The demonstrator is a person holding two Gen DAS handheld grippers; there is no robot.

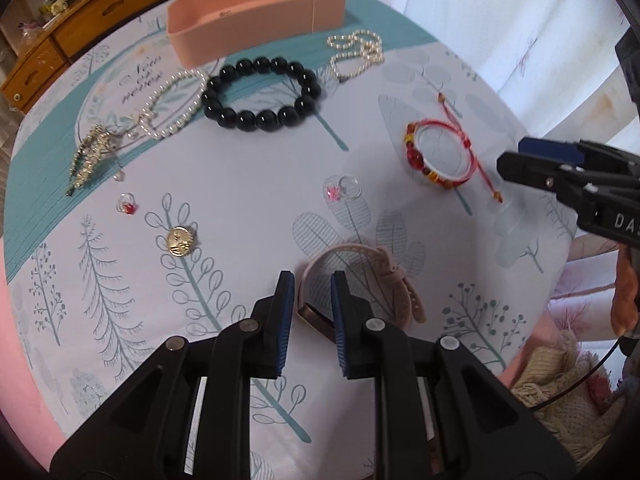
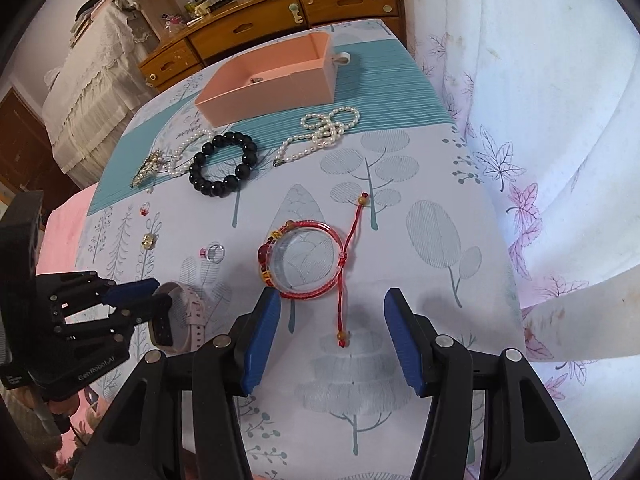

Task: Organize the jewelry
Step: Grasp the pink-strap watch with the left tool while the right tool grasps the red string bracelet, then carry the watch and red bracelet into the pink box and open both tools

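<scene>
L claw (image 1: 309, 300) spread w/ pink watch (image 1: 360, 280) band between its pads, not pinched. R claw (image 2: 328, 336) spread wide, red bracelet (image 2: 304, 260) just ahead, its cord tail between the fingers. Pink box (image 2: 272, 92) far ahead, black beads (image 2: 222, 164) & pearls (image 2: 320, 128) before it. L claw body reads "GenRoboLAI"; R one "DA…" cut off. Cloth (image 1: 248, 168) script blurred

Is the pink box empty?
Not empty. The right wrist view shows one small item on the floor of the box; too small to identify. The left wrist view shows only its outer wall.
</scene>
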